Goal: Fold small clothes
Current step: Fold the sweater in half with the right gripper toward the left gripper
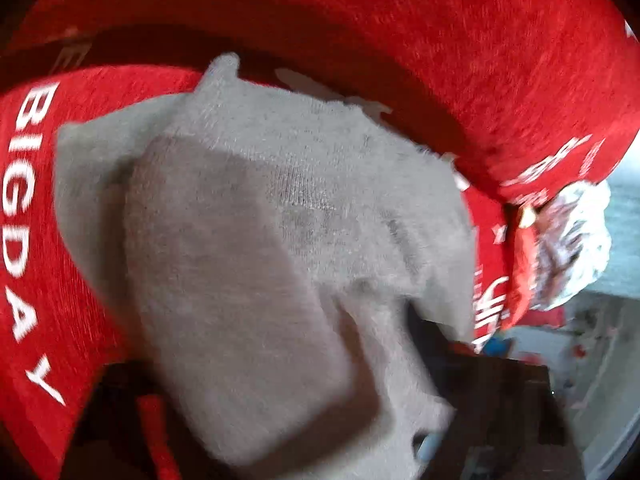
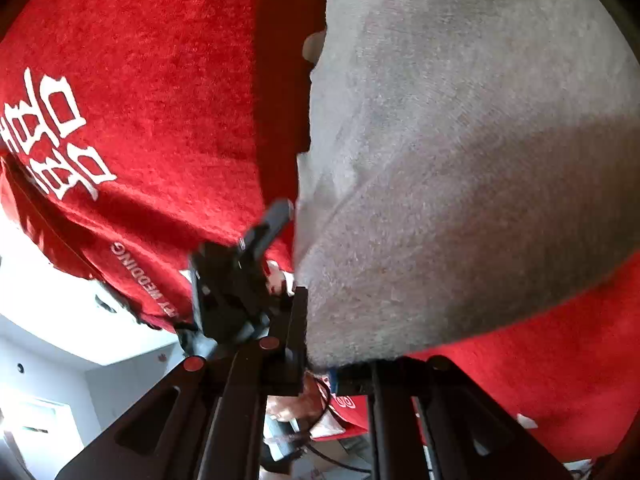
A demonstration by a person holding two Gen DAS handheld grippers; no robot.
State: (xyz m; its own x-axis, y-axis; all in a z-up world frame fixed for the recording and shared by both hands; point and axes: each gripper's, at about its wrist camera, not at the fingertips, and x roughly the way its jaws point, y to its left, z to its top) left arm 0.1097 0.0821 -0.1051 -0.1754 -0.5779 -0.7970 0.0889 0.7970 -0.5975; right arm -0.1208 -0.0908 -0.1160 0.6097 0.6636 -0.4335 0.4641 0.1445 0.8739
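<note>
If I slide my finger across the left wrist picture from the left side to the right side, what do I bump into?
White letters on the red cloth → grey knitted garment → more red cloth with white print → crinkly white and silvery bundle → pale surface at the right edge.

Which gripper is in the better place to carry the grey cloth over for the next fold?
Probably the right gripper: its jaws are shut on the edge of the grey cloth. In the left wrist view the cloth hides the left gripper, so no left grip shows.
</note>
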